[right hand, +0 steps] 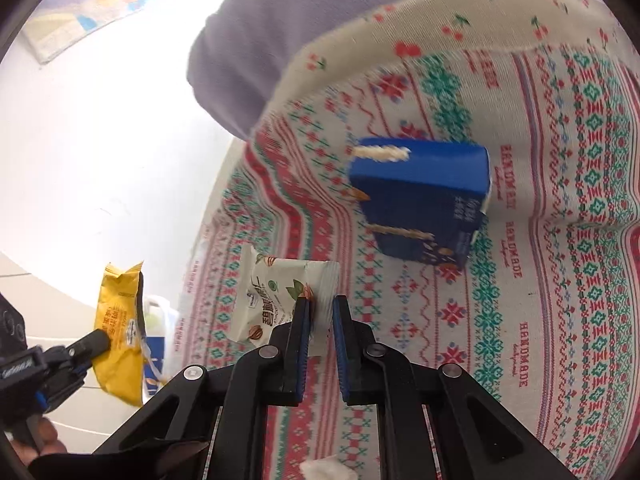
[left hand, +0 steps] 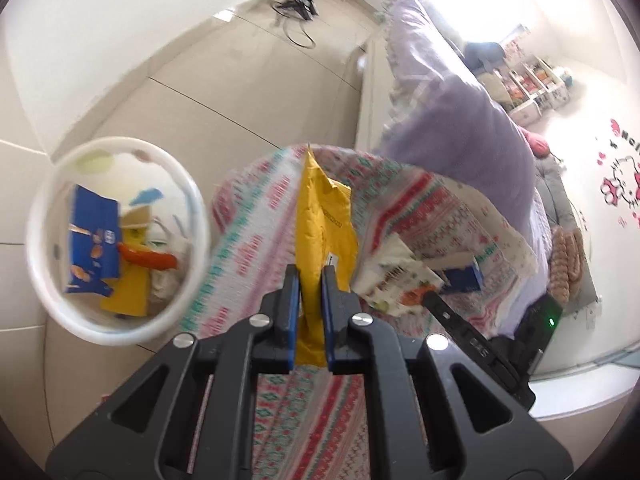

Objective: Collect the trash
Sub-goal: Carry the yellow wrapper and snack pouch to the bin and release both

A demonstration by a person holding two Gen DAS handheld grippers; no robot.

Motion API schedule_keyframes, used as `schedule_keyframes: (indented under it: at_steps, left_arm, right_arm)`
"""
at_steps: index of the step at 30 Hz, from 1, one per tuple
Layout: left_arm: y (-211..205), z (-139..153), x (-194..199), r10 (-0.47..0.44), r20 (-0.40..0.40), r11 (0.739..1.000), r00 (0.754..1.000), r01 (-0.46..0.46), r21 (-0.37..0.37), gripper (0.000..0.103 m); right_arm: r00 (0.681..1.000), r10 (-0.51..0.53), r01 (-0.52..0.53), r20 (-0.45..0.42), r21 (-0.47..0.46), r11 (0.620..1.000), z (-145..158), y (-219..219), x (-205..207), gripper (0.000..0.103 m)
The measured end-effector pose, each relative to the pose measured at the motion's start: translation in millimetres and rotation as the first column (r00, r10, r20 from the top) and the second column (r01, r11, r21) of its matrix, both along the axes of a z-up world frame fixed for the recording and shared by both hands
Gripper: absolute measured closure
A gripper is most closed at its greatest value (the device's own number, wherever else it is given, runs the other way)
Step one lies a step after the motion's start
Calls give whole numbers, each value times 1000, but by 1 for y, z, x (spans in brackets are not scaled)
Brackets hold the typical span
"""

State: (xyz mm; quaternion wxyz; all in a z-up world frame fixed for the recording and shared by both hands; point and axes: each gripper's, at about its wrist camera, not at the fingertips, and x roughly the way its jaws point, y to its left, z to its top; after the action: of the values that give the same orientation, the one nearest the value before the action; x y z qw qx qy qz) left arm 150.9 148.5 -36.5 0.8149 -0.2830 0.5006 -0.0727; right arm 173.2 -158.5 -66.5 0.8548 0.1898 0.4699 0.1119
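— Where does the clean-up stand?

— Partway, I'd say. The white bin (left hand: 116,240) on the floor beside the bed already holds a blue carton, some yellow wrapping and an orange piece. The left gripper (left hand: 310,280) is clenched on a yellow packet (left hand: 326,208), which stands upright between its pads, above the patterned bedspread (left hand: 248,248) and just right of the bin.

— And the other hand?

— The right gripper (right hand: 321,312) is clamped on the edge of a white snack wrapper (right hand: 276,300). The pads look a little apart, but the thin film sits pinched between them. Whether it is lifted clear of the cloth or only nipped, I cannot tell.

— So what is left?

— Both pieces in hand are not yet in the bin. Beyond that, a blue box (right hand: 424,204) lies on the bedspread farther from the edge, untouched, and a scrap of white tissue (right hand: 326,468) shows near the gripper's body. Those two would come next, I judge.
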Motion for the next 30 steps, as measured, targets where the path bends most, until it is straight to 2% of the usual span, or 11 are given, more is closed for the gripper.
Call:
schedule_keyframes:
  at_steps: [6, 11, 20, 25, 30]
  left_arm:
    - [53, 0, -9, 114, -4, 993, 994, -114, 27, 91]
    - [80, -3, -18, 171, -13, 984, 985, -170, 50, 91]
    - [103, -17, -17, 200, -48, 971, 979, -191, 147, 91]
    - [113, -20, -19, 207, -53, 969, 977, -197, 150, 91]
    - [119, -18, -22, 204, -42, 967, 978, -195, 165, 91]
  right_arm:
    - [998, 42, -43, 37, 23, 999, 12, 19, -4, 91]
    - [996, 78, -79, 38, 28, 996, 11, 46, -6, 91]
    - [988, 147, -149, 51, 30, 988, 12, 120, -6, 91]
    - [979, 199, -200, 53, 12, 980, 12, 161, -12, 91]
    - [969, 239, -239, 55, -10, 971, 11, 178, -19, 91]
